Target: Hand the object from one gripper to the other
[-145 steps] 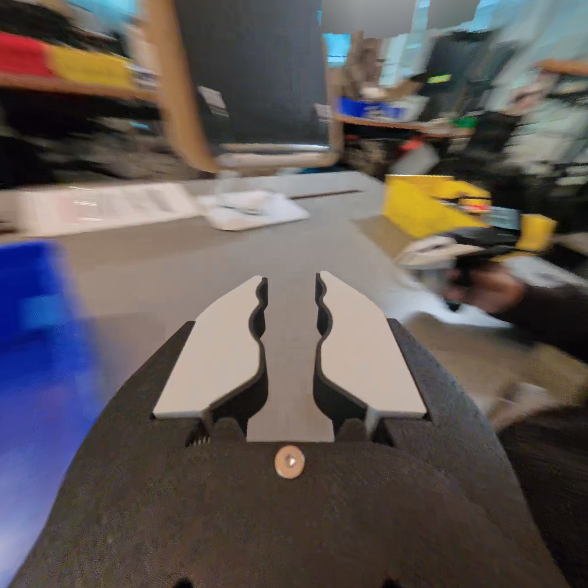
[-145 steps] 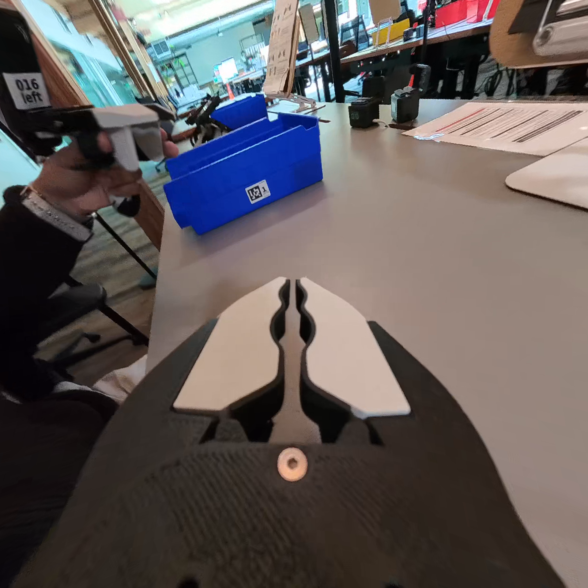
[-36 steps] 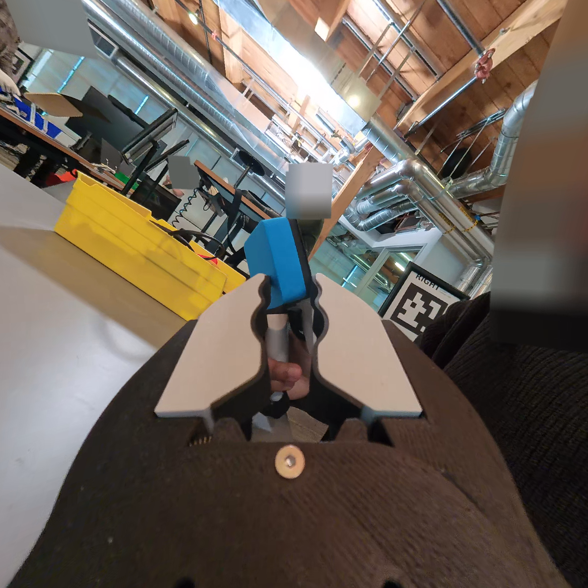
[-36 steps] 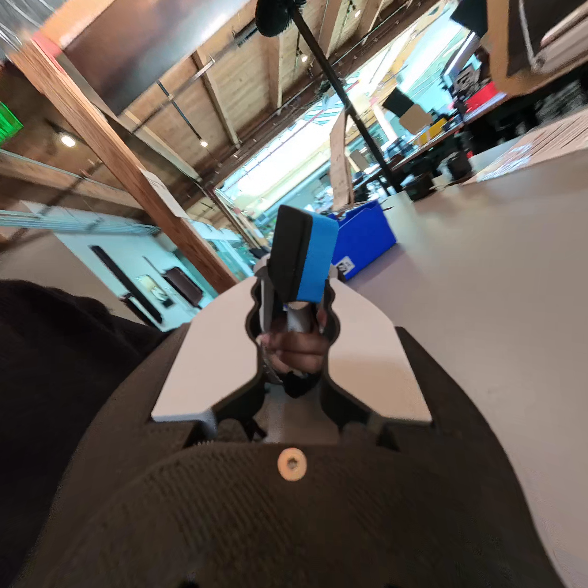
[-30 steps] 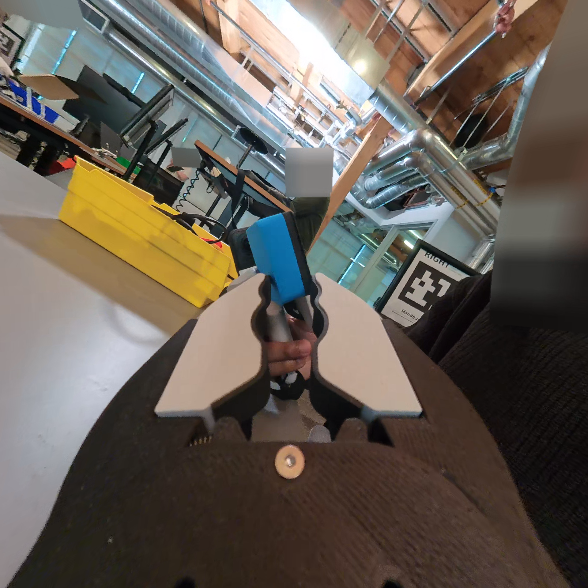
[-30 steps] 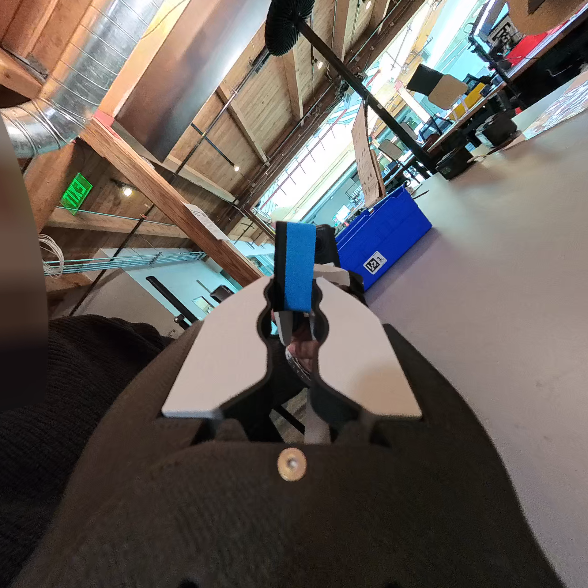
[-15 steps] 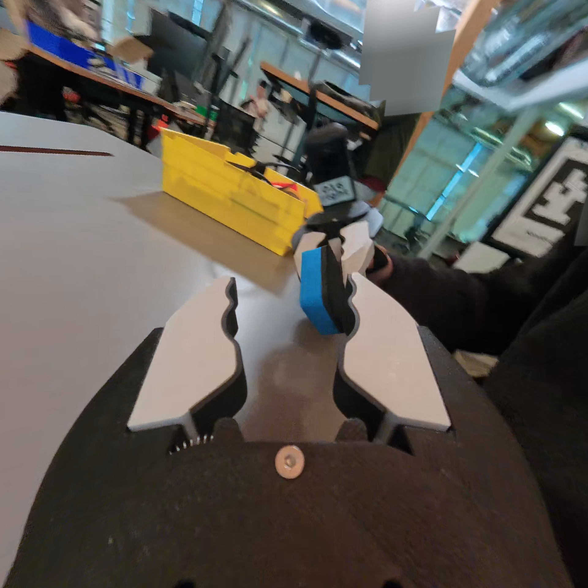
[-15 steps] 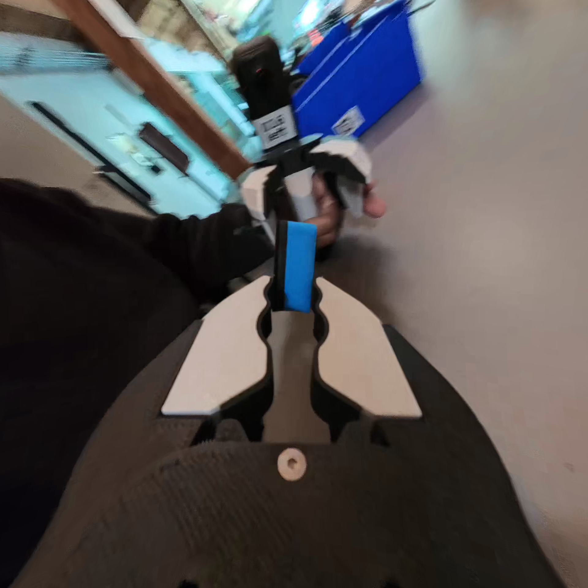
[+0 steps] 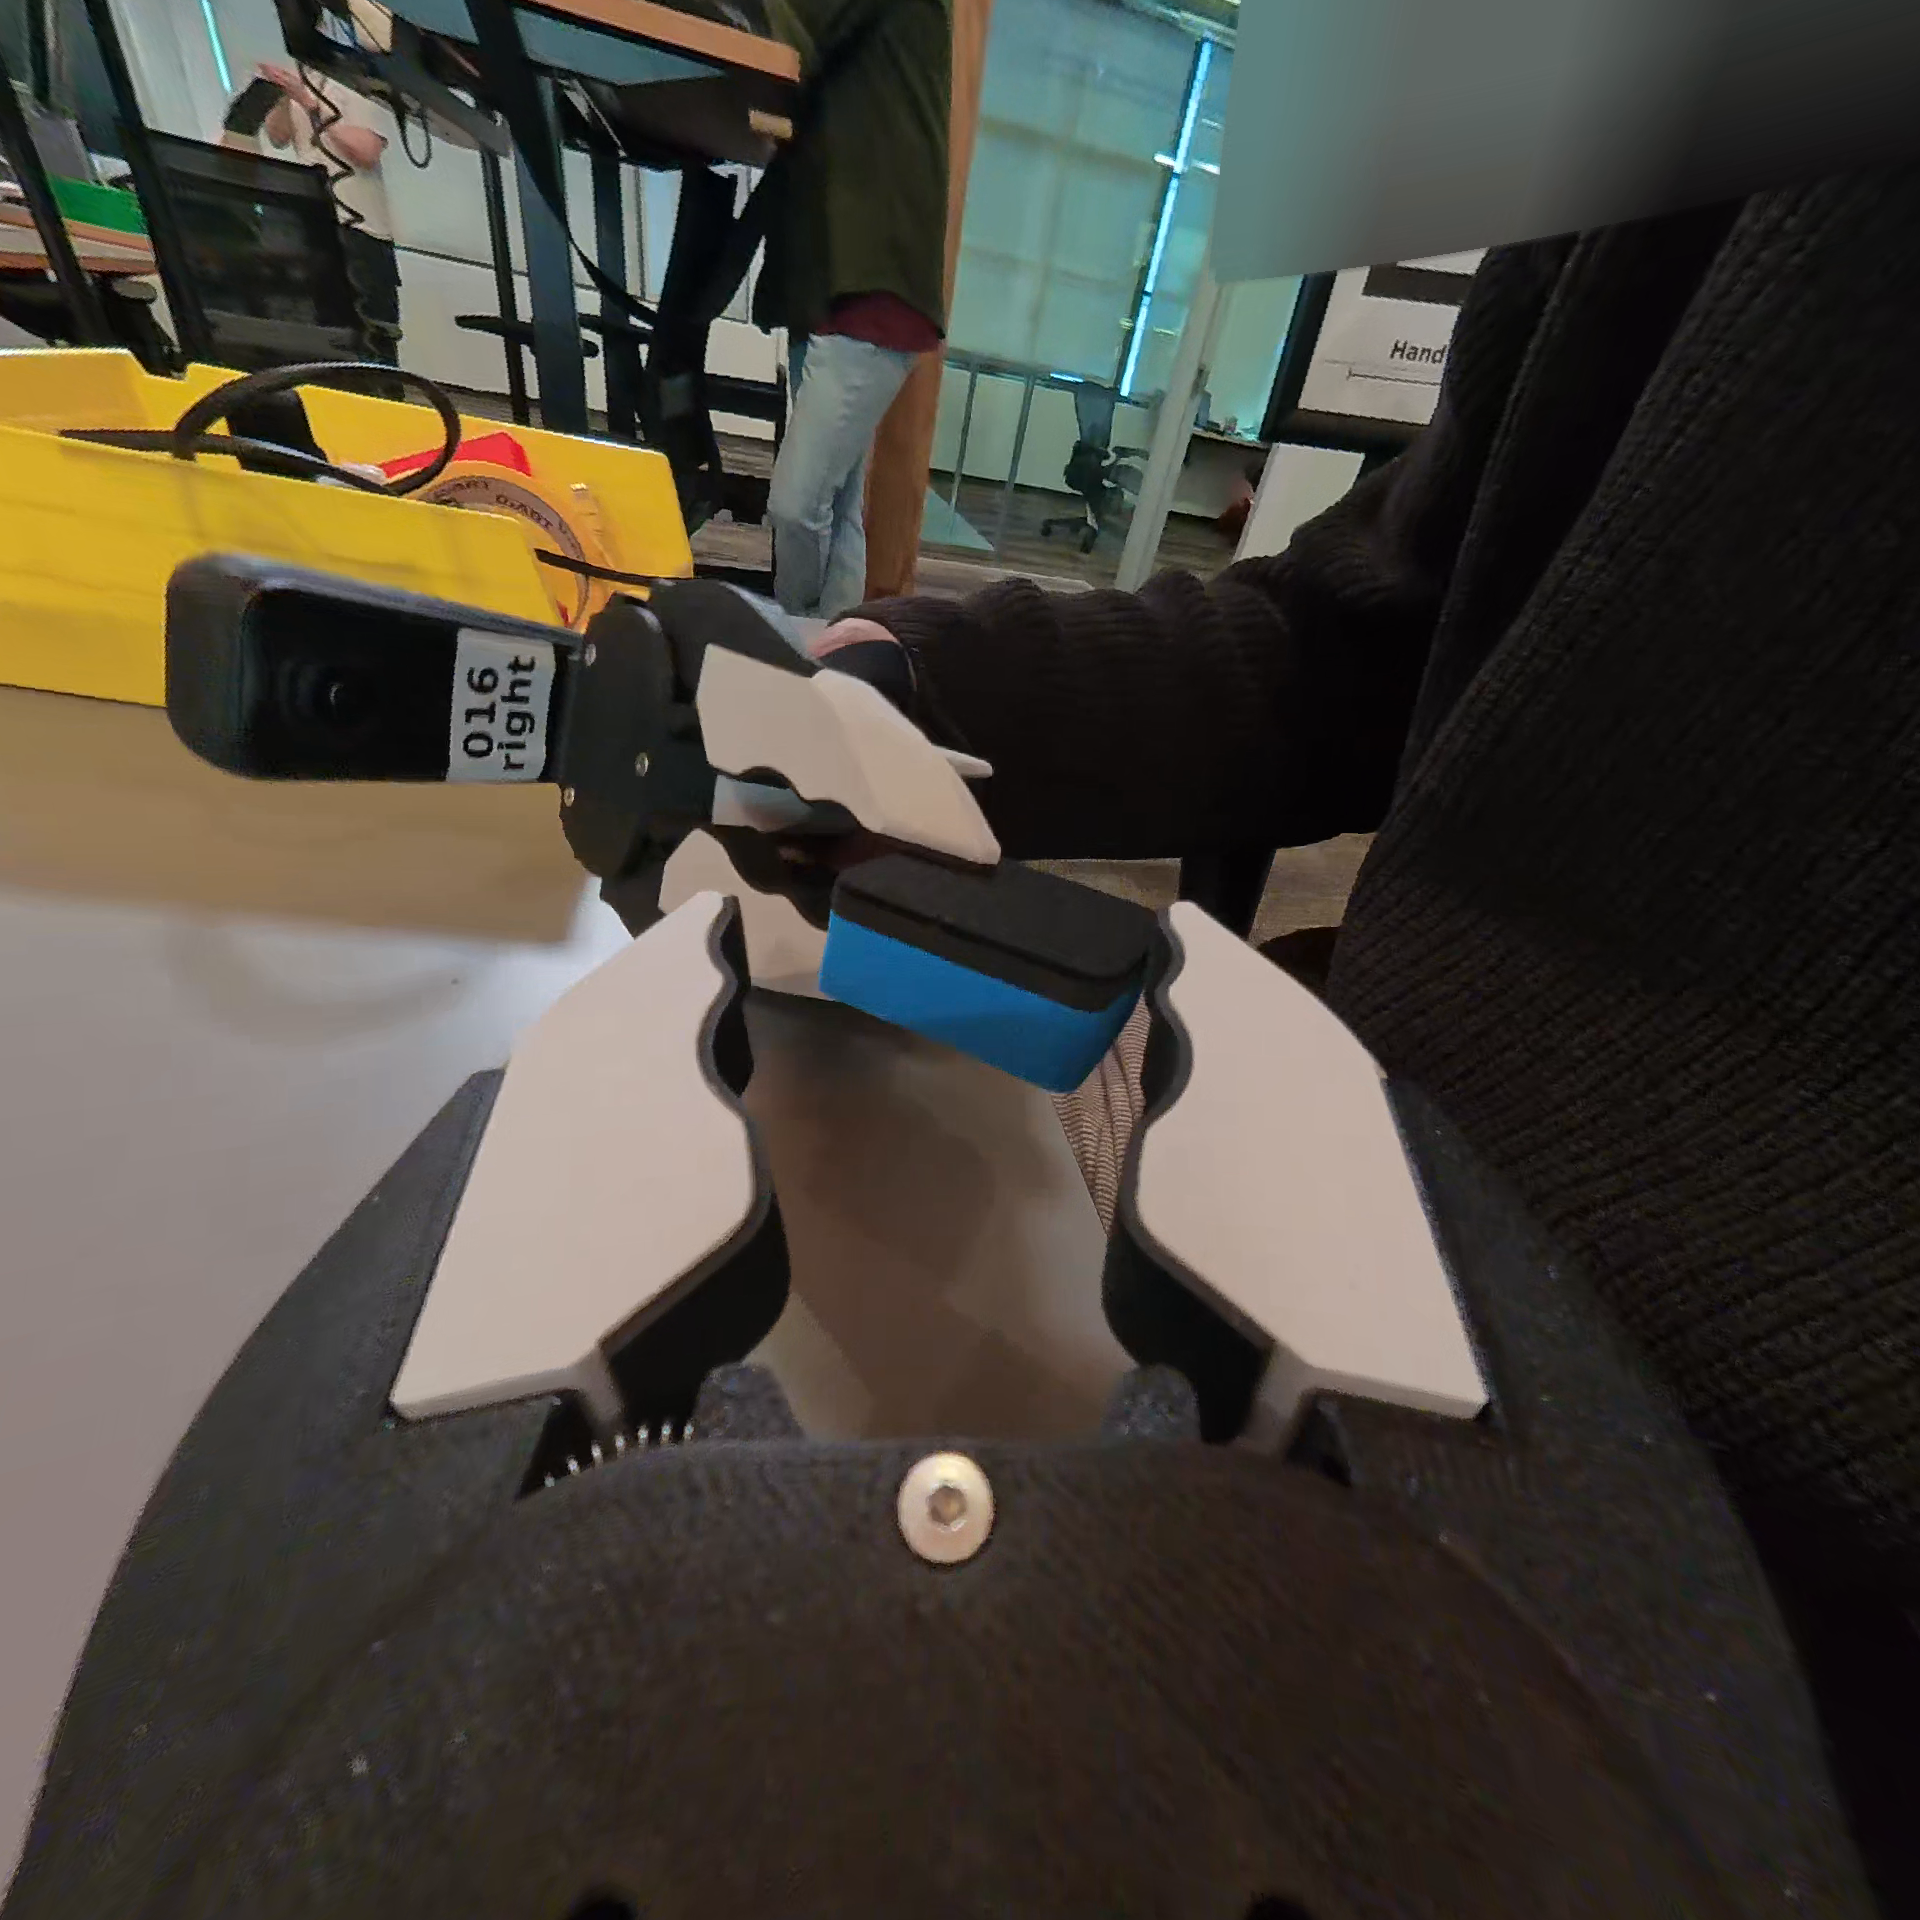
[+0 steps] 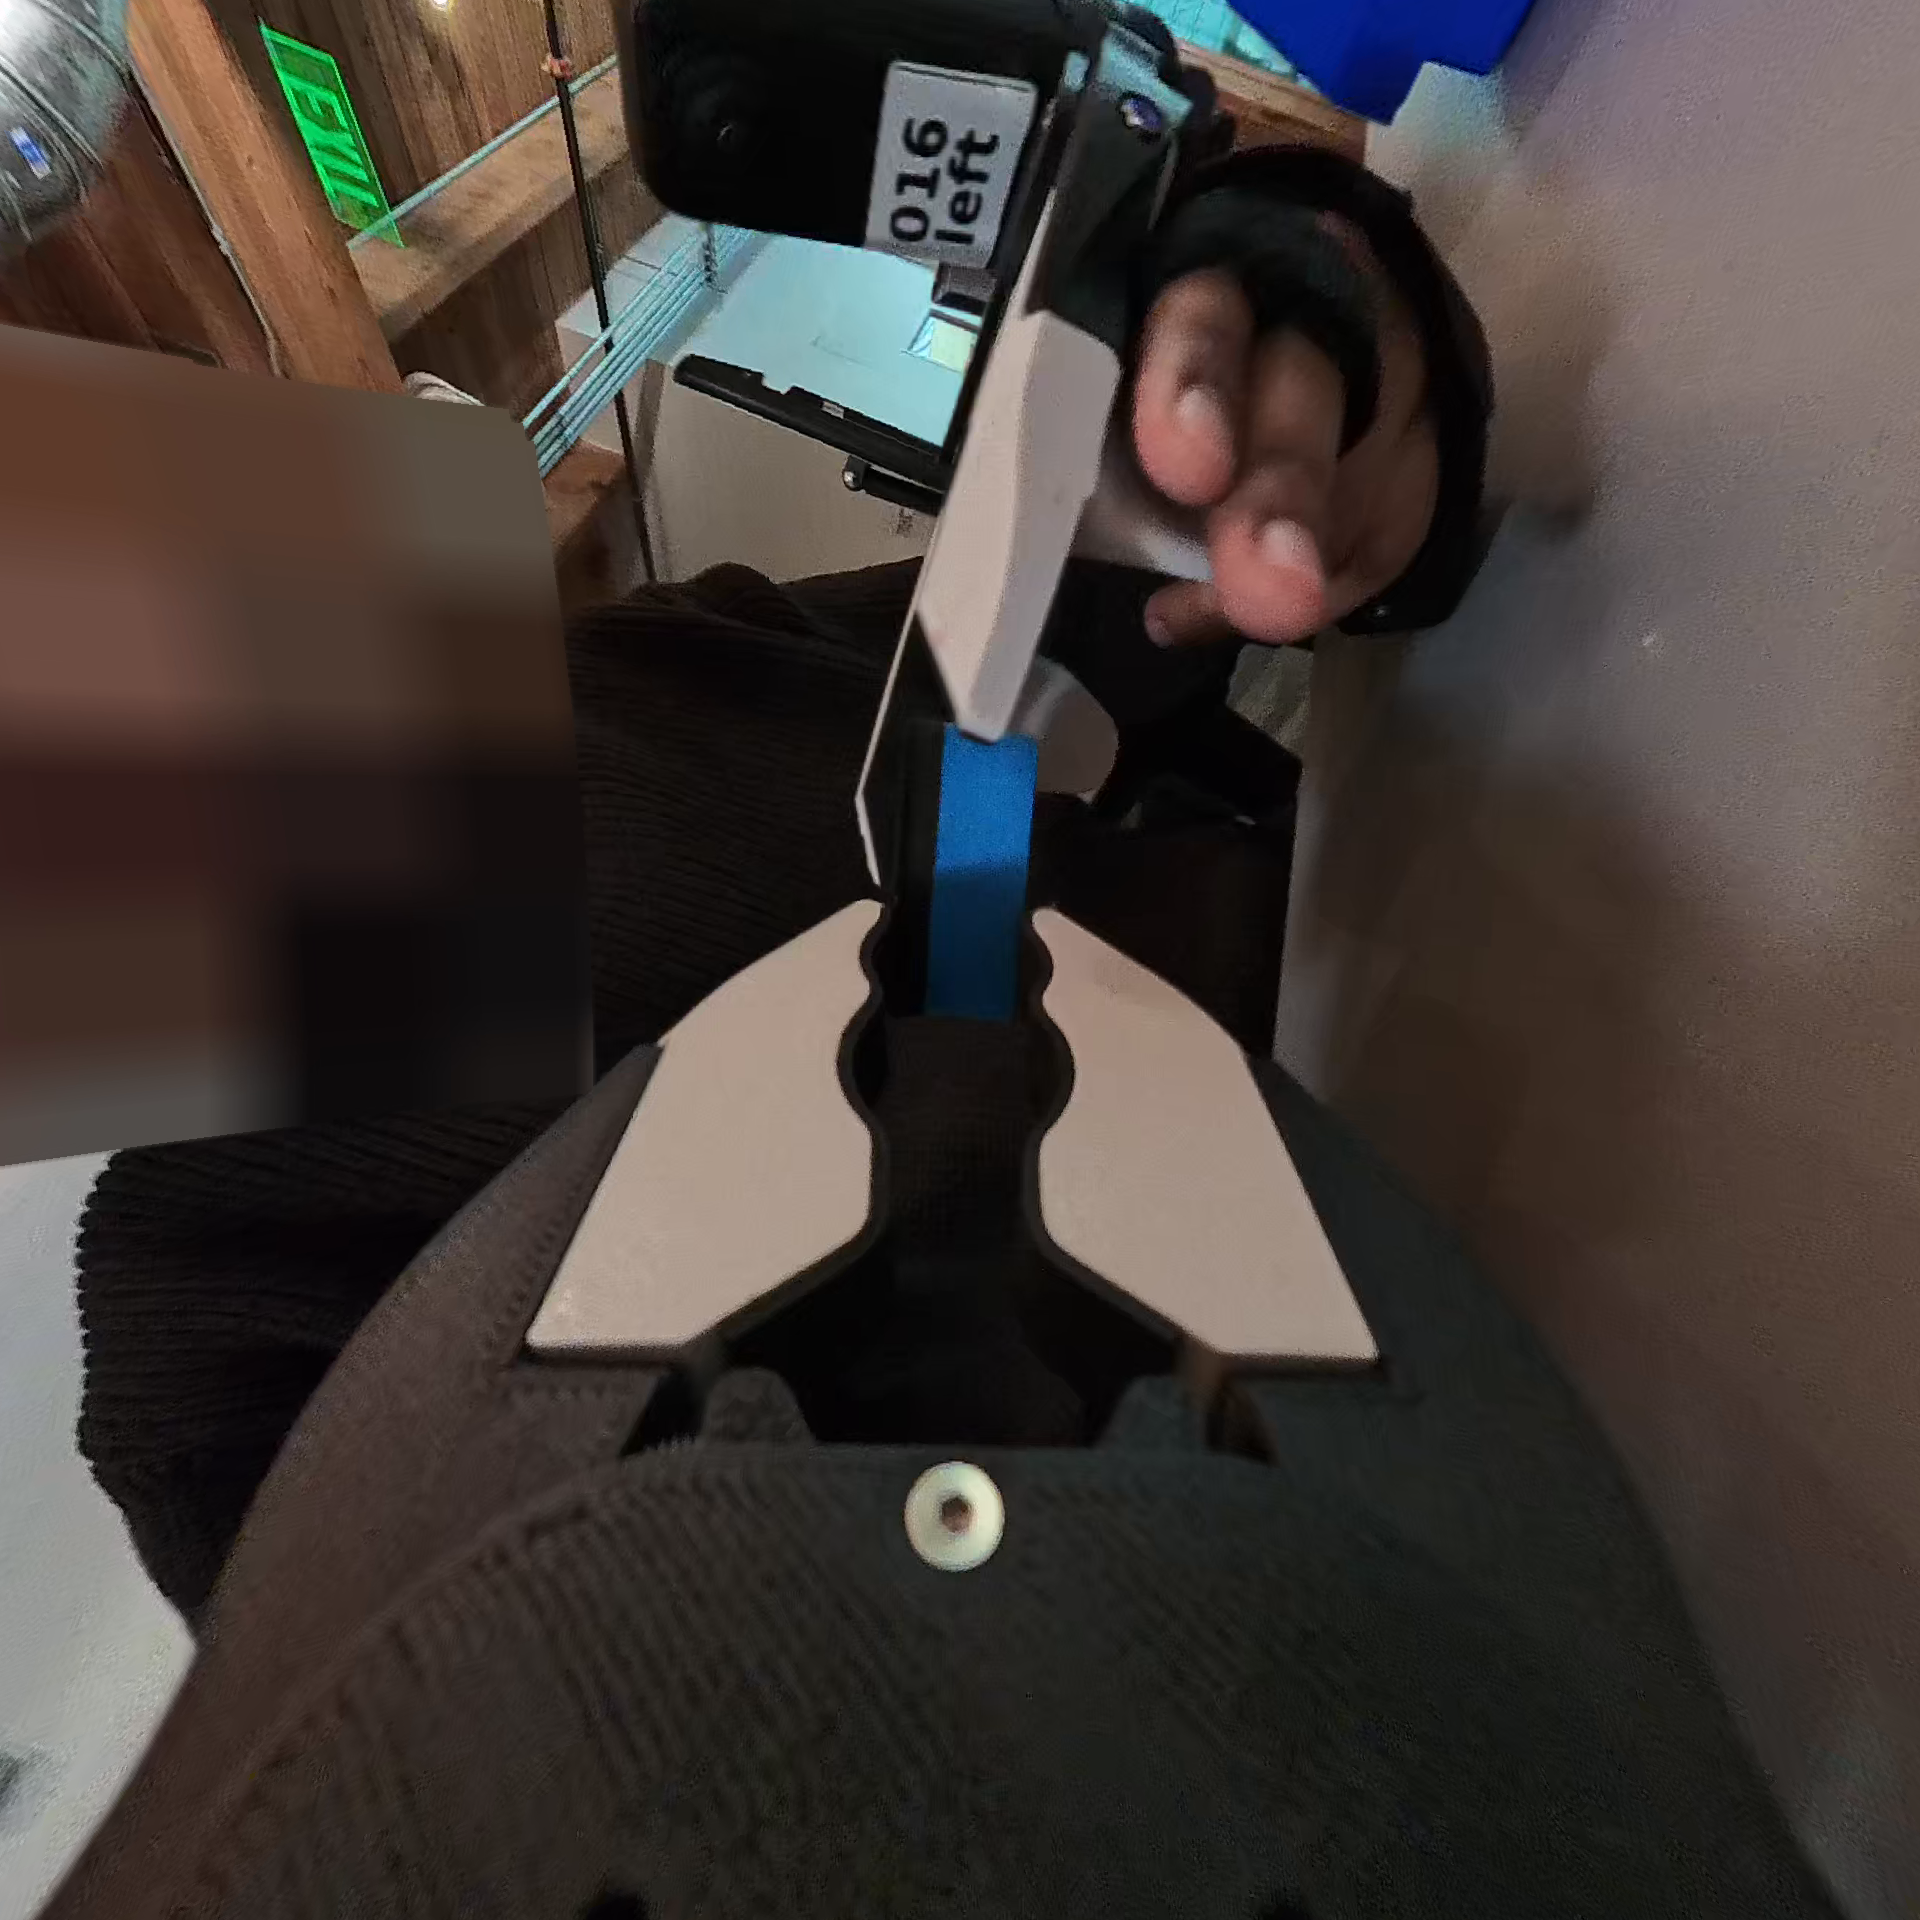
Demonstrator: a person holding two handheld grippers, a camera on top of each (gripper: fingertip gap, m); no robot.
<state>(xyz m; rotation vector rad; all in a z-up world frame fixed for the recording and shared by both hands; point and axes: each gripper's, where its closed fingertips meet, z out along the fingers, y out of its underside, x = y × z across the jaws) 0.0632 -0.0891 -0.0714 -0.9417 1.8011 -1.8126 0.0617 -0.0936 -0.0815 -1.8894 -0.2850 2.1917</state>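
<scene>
Left claw [image 9: 940, 997] gapes wide; right claw [image 10: 956, 956] pinches narrowly, tips facing.

Soft, even indoor light with a bright window behind; wide-angle bending at edges, right wrist view slightly motion-blurred.

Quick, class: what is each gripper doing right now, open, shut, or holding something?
Left gripper: open, fingers either side of the blue-and-black foam block, not clamped.
Right gripper: shut on the block.
</scene>
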